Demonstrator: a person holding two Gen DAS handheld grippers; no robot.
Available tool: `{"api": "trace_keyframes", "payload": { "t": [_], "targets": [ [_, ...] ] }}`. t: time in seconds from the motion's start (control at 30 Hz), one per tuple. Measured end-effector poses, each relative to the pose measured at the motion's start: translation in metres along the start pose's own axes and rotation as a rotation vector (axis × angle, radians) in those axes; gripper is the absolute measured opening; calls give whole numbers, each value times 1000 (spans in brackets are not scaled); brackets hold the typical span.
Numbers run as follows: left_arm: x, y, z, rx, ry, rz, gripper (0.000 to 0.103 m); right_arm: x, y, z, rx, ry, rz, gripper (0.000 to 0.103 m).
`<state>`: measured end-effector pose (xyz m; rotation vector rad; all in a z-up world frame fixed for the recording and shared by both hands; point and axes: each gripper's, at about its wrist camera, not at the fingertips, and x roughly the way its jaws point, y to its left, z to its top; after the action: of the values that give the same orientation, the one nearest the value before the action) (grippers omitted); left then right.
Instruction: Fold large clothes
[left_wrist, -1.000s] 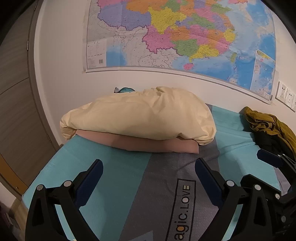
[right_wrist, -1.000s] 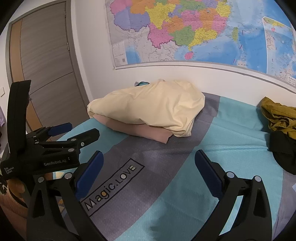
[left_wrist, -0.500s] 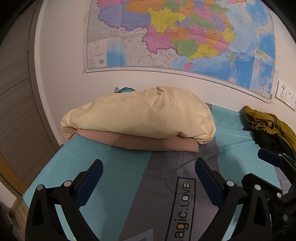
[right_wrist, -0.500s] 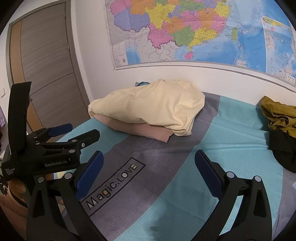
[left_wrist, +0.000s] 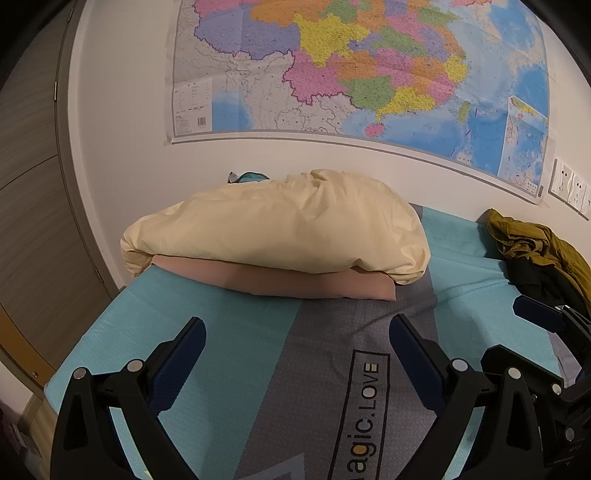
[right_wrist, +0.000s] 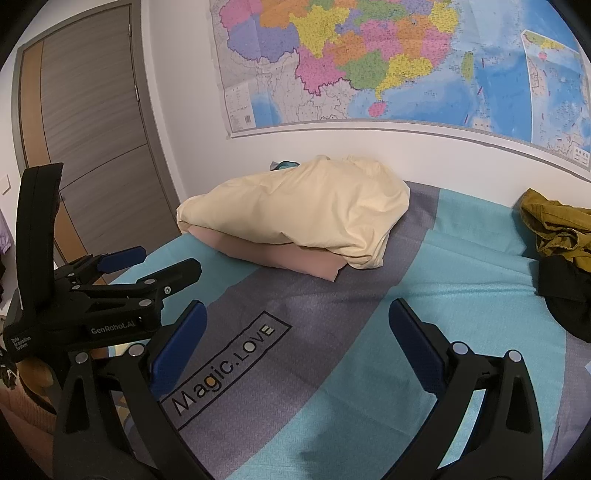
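A crumpled olive-yellow garment (left_wrist: 535, 240) lies on a black garment (left_wrist: 535, 277) in a heap at the bed's far right, against the wall. The right wrist view shows the same olive-yellow garment (right_wrist: 554, 225) and black garment (right_wrist: 565, 291). My left gripper (left_wrist: 295, 325) hovers open over the grey stripe of the sheet, holding nothing. My right gripper (right_wrist: 297, 306) is open too, above the "Magic.LOVE" print, well short of the heap. In the right wrist view the left gripper (right_wrist: 162, 260) sits to the left, its jaws apart.
A cream pillow (left_wrist: 277, 229) rests on a pink one (left_wrist: 295, 282) at the head of the bed by the wall. The teal and grey sheet (right_wrist: 461, 258) spreads flat between pillows and grippers. A wooden door (right_wrist: 92, 147) stands left; a map covers the wall.
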<state>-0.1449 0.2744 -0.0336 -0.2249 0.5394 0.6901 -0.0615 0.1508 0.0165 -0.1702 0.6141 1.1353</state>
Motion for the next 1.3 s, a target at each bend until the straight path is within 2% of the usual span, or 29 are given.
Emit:
{"api": "trace_keyframes", "payload": {
  "t": [1.3],
  "targets": [
    [2, -3, -1, 7, 3, -7, 96, 1, -3, 1, 4, 1, 8, 97]
  ]
}}
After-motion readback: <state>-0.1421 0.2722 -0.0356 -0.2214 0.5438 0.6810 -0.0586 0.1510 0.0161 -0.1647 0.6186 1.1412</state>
